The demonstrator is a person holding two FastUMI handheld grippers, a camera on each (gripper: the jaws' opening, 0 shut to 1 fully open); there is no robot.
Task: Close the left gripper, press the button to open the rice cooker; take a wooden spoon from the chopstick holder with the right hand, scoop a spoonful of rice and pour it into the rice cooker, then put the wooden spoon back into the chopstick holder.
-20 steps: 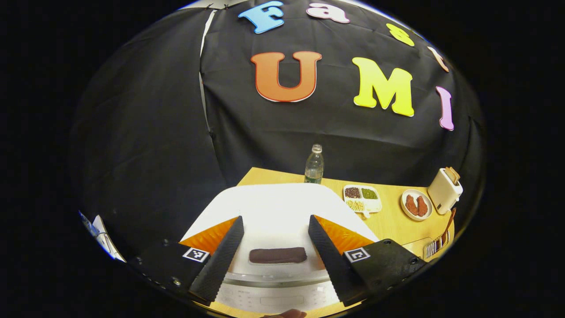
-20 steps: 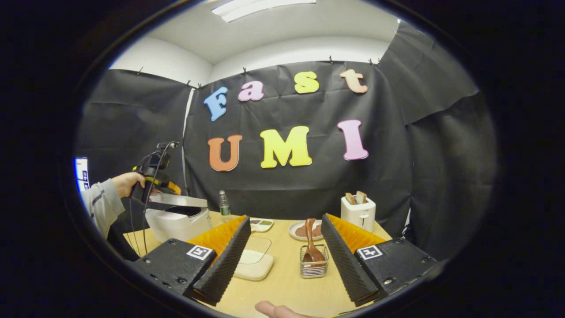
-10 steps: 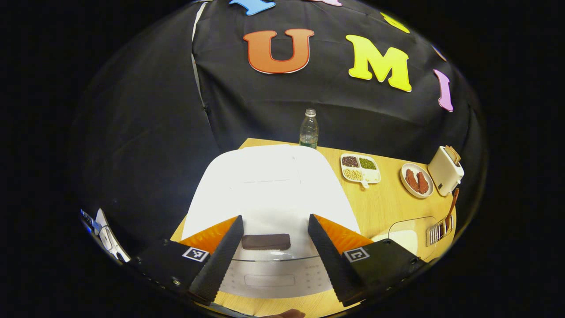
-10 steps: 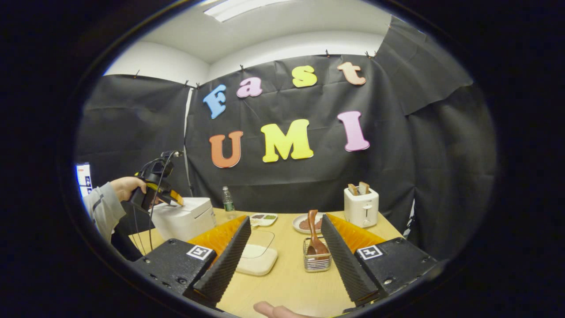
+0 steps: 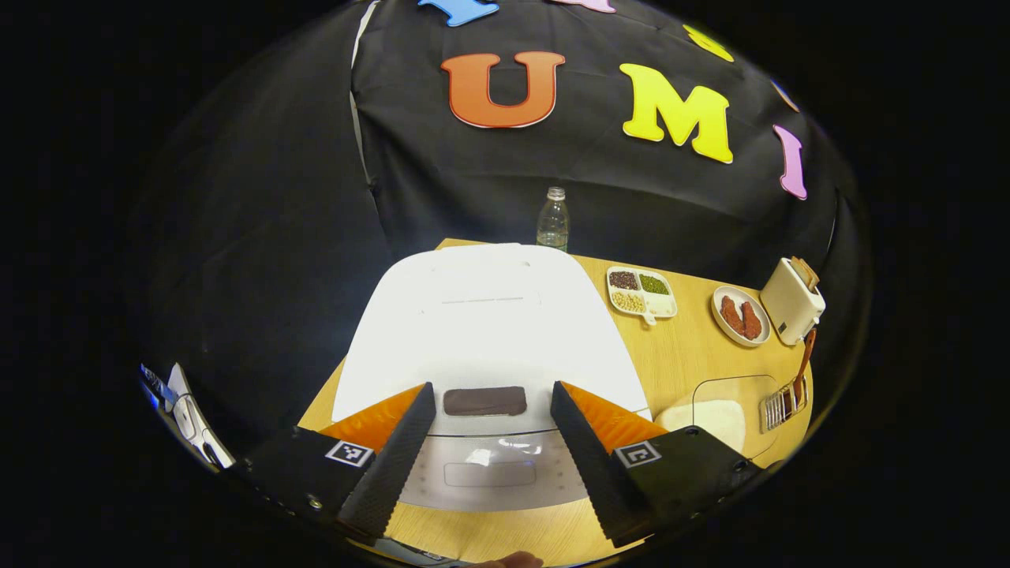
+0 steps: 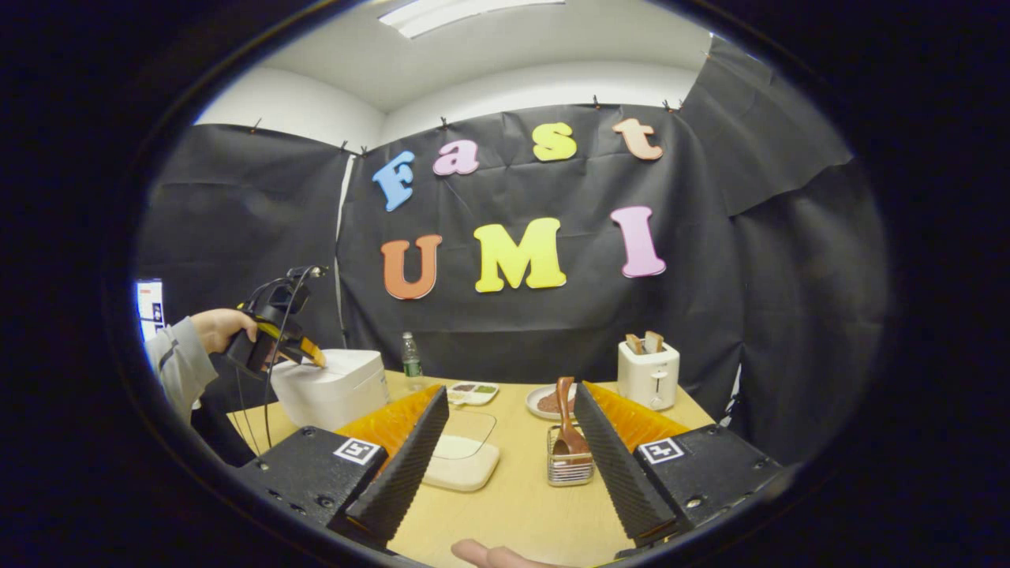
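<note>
A: What did the left gripper view show?
B: The left hand-held gripper (image 5: 491, 442) stood wide open, holding nothing, over the lidded white rice cooker (image 5: 489, 331), its fingers either side of the dark rectangular button (image 5: 484, 401) on the light wooden counter (image 5: 694, 355). No writing was legible.

A: And the right gripper view?
B: The right hand-held gripper (image 6: 509, 454) was also wide and empty. Between its fingers, farther off, the brown wooden spoon (image 6: 566, 422) stood in the wire-mesh chopstick holder (image 6: 570, 467), beside a clear-lidded white rice box (image 6: 461, 459).

Bare table (image 6: 513, 505) before chopstick holder (image 6: 570, 467); rice box (image 6: 461, 464) just left.
</note>
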